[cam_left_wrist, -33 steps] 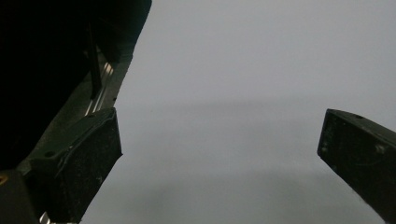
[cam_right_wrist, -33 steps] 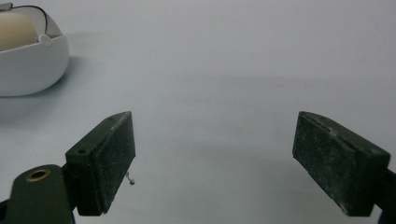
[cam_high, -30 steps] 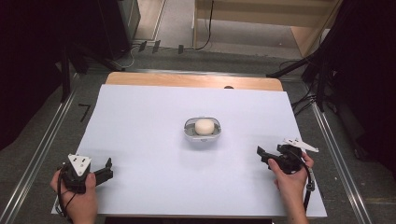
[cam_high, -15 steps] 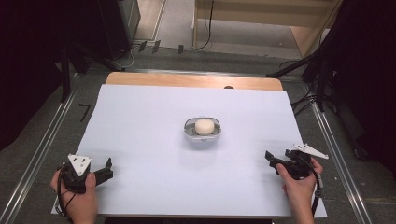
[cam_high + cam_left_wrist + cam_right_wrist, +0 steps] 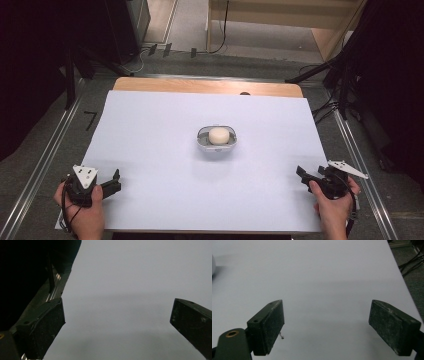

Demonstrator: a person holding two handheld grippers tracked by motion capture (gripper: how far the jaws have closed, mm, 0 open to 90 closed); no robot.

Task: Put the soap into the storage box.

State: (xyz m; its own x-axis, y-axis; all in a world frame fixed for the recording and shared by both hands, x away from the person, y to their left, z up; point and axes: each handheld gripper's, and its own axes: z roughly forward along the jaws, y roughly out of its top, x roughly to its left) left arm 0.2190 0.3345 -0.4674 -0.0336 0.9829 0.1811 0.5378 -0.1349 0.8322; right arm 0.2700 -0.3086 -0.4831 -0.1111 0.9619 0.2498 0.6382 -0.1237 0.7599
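My left tongs (image 5: 114, 181) sit low at the near left corner of the bench (image 5: 150, 130), held in my left hand (image 5: 82, 212), with the jaws standing wide and nothing between them; in the left gripper view the two black jaws frame only bare pale surface, with the bench edge and a metal rail running off to one side; my right tongs (image 5: 305, 176) rest near the right edge at the near side, gripped by my right hand (image 5: 331, 207), jaws likewise spread wide and empty, pointing in toward the middle; the right gripper view shows the pale sheet between the jaws; the small grey bowl (image 5: 217, 140) stands at the centre of the bench, well apart from both tongs, and a round cream-coloured ball (image 5: 219, 135) lies inside it; the bowl sits upright, roughly midway between my two hands.
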